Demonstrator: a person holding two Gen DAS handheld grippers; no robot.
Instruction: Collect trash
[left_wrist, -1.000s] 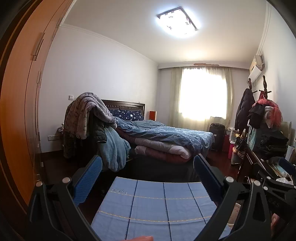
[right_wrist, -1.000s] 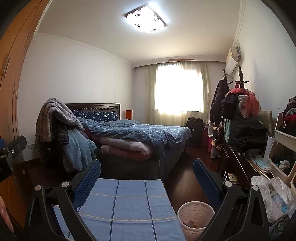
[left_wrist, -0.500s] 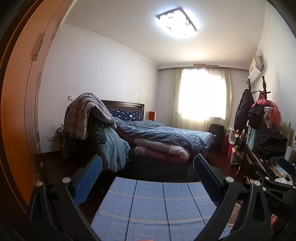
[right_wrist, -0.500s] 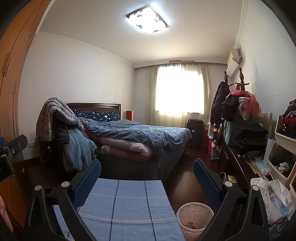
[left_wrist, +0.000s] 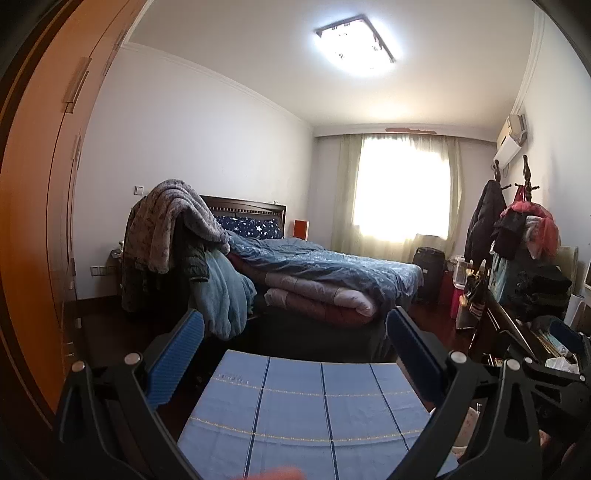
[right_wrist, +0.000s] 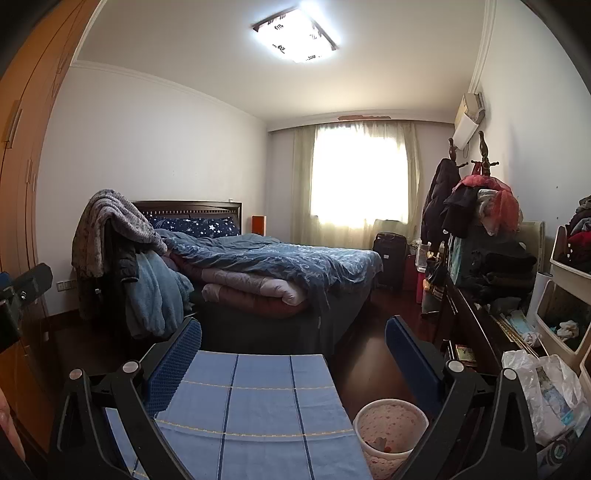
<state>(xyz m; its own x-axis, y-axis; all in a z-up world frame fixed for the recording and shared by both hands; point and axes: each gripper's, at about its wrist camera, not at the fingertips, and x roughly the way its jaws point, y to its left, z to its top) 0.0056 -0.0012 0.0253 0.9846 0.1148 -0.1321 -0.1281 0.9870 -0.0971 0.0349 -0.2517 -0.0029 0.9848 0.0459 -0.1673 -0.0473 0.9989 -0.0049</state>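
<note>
The wastebasket (right_wrist: 391, 430) is a round, pale pink speckled bin on the dark floor, just beside the right edge of the blue checked table (right_wrist: 258, 406), with a few scraps inside. The left gripper (left_wrist: 295, 354) and right gripper (right_wrist: 293, 354) both stand spread wide, holding nothing.

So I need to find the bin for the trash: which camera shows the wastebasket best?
The right wrist view: the wastebasket stands on the floor beside the blue checked cloth, its open top and contents visible. The left wrist view shows only a pale sliver behind the tool's finger.
</note>
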